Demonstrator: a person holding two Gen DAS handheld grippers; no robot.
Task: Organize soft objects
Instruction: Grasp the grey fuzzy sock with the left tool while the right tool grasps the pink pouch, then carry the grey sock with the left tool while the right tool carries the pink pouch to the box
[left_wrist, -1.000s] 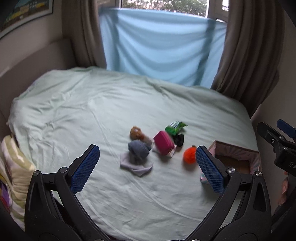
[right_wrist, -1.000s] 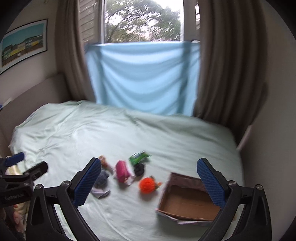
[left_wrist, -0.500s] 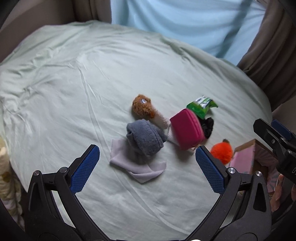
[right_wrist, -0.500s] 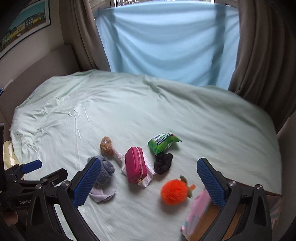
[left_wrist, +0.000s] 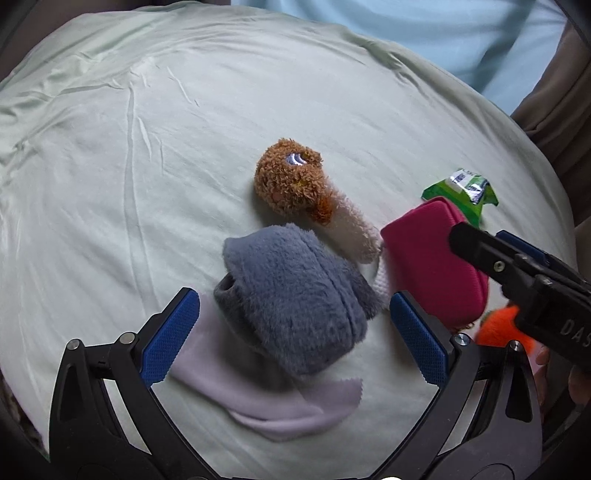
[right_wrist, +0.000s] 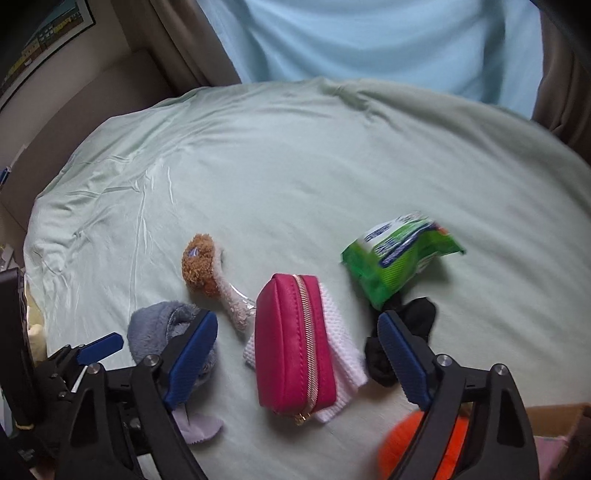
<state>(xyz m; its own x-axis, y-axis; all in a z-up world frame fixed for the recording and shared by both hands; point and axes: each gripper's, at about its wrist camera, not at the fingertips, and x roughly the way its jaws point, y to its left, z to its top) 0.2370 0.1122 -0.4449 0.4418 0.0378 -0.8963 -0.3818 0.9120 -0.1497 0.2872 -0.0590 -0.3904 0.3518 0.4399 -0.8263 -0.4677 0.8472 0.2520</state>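
Note:
Soft things lie in a cluster on a pale green bed sheet (left_wrist: 110, 166). A grey fluffy roll (left_wrist: 291, 295) lies on a lilac cloth (left_wrist: 258, 398), right between the open fingers of my left gripper (left_wrist: 295, 338). A brown plush toy (left_wrist: 295, 182) lies behind it. A pink zip pouch (right_wrist: 291, 343) on a white mesh cloth (right_wrist: 343, 354) lies between the open fingers of my right gripper (right_wrist: 299, 362). The pouch also shows in the left wrist view (left_wrist: 428, 266). An orange pom-pom (right_wrist: 417, 450) sits low right, partly hidden by the gripper.
A green packet (right_wrist: 399, 258) and a black fabric item (right_wrist: 410, 332) lie right of the pouch. A cardboard box (right_wrist: 554, 421) edge shows at the bottom right. Curtains (right_wrist: 565, 85) and a light blue sheet (right_wrist: 369, 40) hang behind the bed.
Both grippers have moved down and forward toward the cluster. The grey roll now lies between the left fingers and the pink pouch between the right fingers. Both stay open.

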